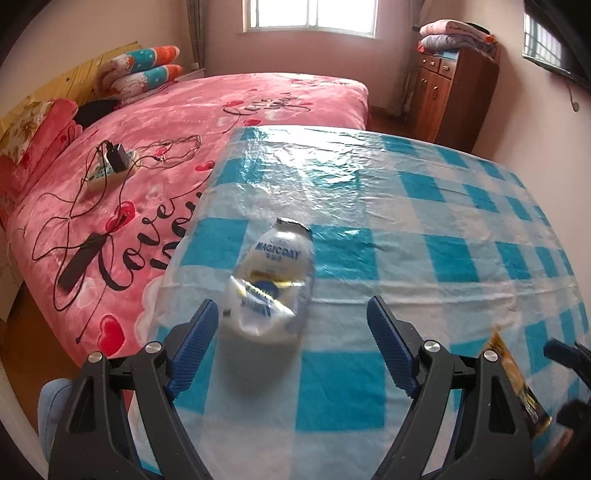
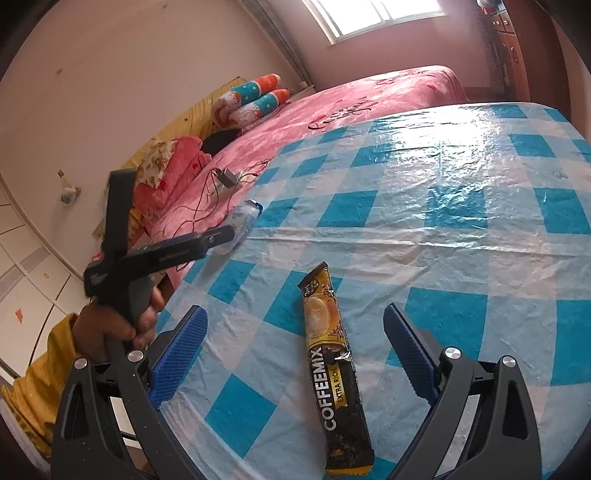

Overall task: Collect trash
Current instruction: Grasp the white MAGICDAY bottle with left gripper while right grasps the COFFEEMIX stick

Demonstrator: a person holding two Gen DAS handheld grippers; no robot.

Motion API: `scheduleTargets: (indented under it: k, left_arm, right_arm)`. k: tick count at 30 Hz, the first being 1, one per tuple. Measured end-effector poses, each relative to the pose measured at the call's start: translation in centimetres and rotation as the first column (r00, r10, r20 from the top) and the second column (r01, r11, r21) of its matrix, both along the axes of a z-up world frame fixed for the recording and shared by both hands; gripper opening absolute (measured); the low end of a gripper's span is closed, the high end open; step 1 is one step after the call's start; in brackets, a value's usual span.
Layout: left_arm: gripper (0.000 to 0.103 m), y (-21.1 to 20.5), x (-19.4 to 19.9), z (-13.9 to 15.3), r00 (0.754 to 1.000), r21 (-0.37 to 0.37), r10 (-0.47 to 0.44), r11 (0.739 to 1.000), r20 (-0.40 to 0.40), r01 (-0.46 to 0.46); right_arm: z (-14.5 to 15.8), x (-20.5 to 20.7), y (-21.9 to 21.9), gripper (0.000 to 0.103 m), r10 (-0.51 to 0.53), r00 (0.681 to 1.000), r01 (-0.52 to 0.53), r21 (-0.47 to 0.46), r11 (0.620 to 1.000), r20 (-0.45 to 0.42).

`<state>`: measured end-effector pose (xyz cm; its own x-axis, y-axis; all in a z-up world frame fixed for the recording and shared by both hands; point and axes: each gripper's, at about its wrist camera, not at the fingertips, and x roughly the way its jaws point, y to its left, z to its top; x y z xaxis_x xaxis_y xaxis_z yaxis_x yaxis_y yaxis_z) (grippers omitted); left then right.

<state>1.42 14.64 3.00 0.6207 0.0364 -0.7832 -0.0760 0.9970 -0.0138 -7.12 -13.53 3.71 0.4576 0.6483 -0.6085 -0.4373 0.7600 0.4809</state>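
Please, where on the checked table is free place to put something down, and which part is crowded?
Free: the wide far half of the table, beyond the coffee sachet toward the bed. Also its right side. Crowded: the near edge, where the crushed bottle, the sachet and both open claws are.

Both wrist cams look down steeply, close over the checkered tabletop [image 1: 424,229], facing bed [image 1: 155,158] and window [image 1: 310,14]. Left view sits further left. Both share bottle [image 1: 273,280] and coffee sachet [image 2: 334,369].
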Motion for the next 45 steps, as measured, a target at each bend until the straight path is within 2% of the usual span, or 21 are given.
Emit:
scheduleTargets:
  k: [13,21,23,28,31,33,36,41,45]
  left_arm:
    - [0.083,0.0,2.7,-2.2,0.999,0.019,-0.003,1.0,-0.034,0.003]
    - [0.083,0.1,3.1,-2.7,0.999,0.015,-0.007,1.0,-0.042,0.008]
    - [0.083,0.1,3.1,-2.8,0.999,0.014,-0.006,1.0,-0.039,0.007]
    - [0.083,0.1,3.2,-2.8,0.999,0.017,-0.011,1.0,-0.038,0.011]
    - [0.083,0.0,3.2,-2.7,0.999,0.022,-0.009,1.0,-0.035,0.01]
    - [0.082,-0.2,3.1,-2.7,0.999,0.03,-0.008,1.0,-0.033,0.009]
    - [0.075,-0.3,2.9,-2.6,1.0,0.018,-0.014,1.0,-0.028,0.014]
    - [0.061,-1.0,2.6,-2.4,0.999,0.016,-0.032,0.999,-0.016,0.032]
    - [0.06,-1.4,2.1,-2.4,0.999,0.015,-0.042,0.999,-0.013,0.042]
  right_arm:
    - [-0.7,0.5,1.2,0.095,0.02,1.0,-0.019,-0.07,0.997,0.016]
    - [-0.8,0.0,2.5,0.095,0.029,0.997,-0.018,-0.163,0.986,0.067]
    - [-1.0,0.1,2.6,0.086,0.029,0.998,-0.018,-0.178,0.984,0.063]
    - [-1.6,0.3,3.0,0.073,0.039,0.998,-0.03,-0.208,0.978,0.039]
    - [-1.9,0.3,3.4,0.061,0.047,0.999,-0.04,-0.232,0.972,0.023]
    - [-2.0,0.2,3.4,0.058,0.046,0.999,-0.039,-0.238,0.97,0.023]
    - [-2.0,0.1,3.7,0.053,0.052,0.998,-0.042,-0.267,0.963,0.032]
    - [-2.1,-0.1,4.4,0.03,0.074,0.996,-0.057,-0.309,0.949,0.043]
    - [-2.2,-0.2,4.4,0.029,0.079,0.996,-0.062,-0.309,0.949,0.043]
